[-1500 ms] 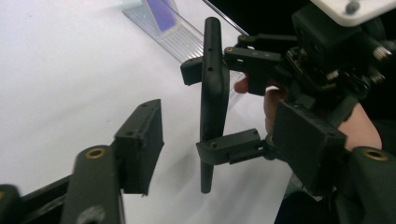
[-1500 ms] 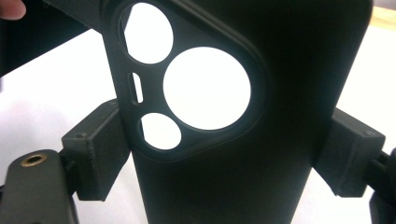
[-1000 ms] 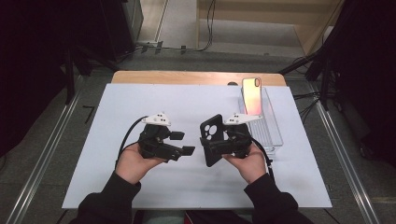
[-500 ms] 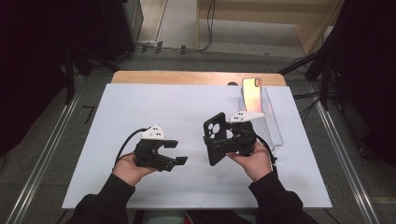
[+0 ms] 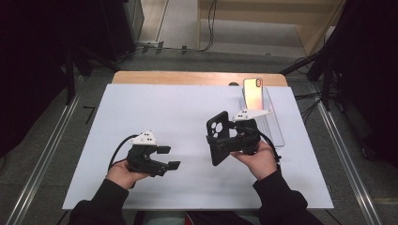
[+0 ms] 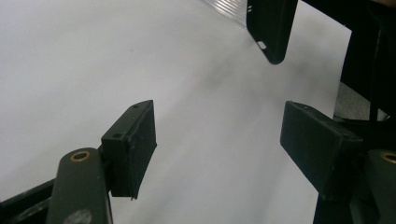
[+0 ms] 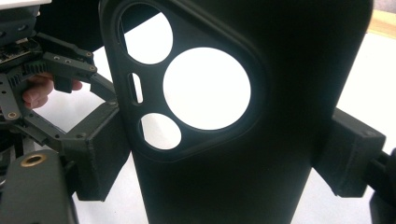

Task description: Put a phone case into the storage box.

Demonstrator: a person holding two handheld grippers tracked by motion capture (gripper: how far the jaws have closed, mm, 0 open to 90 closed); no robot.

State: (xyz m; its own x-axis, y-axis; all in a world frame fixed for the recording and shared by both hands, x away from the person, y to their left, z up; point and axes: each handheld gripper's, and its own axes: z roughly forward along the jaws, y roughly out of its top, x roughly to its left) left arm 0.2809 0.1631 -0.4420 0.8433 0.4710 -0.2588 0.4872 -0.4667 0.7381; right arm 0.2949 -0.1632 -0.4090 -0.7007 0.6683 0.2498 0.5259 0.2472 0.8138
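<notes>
White tabletop (image 5: 155, 108) underlies both tools. Right gripper (image 5: 224, 143) pinches the black plastic phone case (image 5: 218, 137) upright between its pads; left gripper (image 5: 168, 157), jaws spread and empty, sits well apart.

Bare white board (image 5: 155, 112) w/ free room; clear stand (image 5: 274, 126) blocks far right.

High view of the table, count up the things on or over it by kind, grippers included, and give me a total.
Grippers: 2, the left gripper and the right gripper
Black phone cases: 1, the phone case held upright in the right gripper
Phones: 1, the phone standing in the stand
Clear stands: 1, the clear stand
Total: 5
</notes>
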